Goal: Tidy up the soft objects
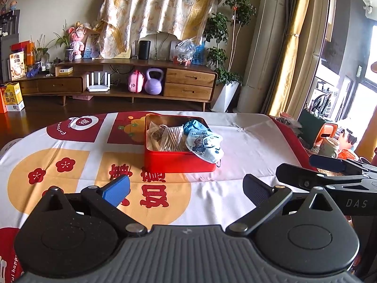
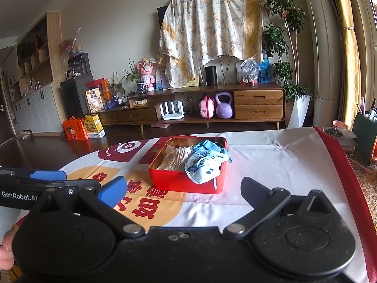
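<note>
Face masks (image 1: 204,142) perhaps hiding tin's (image 1: 179,165) contents

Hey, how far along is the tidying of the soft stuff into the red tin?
Looks mostly done: the red tin on the tablecloth already holds a bag of cotton swabs and blue face masks. Nothing is in hand; the left claw and right claw are both open and empty. Left: one mask drapes over the tin's rim and needs tucking in.

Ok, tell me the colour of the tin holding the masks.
Red tin, gold-toned inside; clearest in the right wrist view.
</note>
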The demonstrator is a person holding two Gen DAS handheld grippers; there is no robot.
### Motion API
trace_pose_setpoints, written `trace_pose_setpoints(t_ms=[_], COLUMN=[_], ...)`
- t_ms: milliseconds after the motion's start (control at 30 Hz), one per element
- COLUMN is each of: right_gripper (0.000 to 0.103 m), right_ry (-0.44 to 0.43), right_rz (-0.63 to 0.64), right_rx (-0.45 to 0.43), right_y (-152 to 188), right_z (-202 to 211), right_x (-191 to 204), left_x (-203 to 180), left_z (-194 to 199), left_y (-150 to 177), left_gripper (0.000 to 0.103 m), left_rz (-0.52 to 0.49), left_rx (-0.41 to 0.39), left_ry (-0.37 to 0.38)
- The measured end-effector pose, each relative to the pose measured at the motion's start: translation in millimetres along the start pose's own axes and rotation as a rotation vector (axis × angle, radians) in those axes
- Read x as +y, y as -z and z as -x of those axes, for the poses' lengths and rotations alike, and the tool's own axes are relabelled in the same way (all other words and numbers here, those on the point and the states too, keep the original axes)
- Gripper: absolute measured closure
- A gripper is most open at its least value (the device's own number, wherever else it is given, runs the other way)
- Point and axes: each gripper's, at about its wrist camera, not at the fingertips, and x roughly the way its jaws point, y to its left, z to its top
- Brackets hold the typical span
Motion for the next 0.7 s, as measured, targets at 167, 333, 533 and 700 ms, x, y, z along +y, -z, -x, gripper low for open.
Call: trace_pose_setpoints(t_ms=[167,333,533,700], right_gripper=[0.000,0.000,0.000,0.000], right_ry=[0.001,0.001,0.002,0.001], right_rz=[0.001,0.001,0.004,0.002], right_rx=[-0.003,-0.004,-0.005,-0.005], right_y=[0.0,0.0,0.2,0.4], right_z=[0.5,0.5,0.8,1.7], right_x=[0.5,1.0,1.3,1.8], left_x=[0.2,-0.8,-2.9,-4.6], left_z=[0.7,2.1,2.2,2.3], left_y=[0.4,0.5,0.2,-0.1], left_gripper=[0.000,0.000,0.000,0.000], left_rz=[0.003,0.001,0.001,-0.004], left_rx=[-0.002,-0.006,-0.004,-0.006], left_ry=[0.001,0.001,0.002,-0.002])
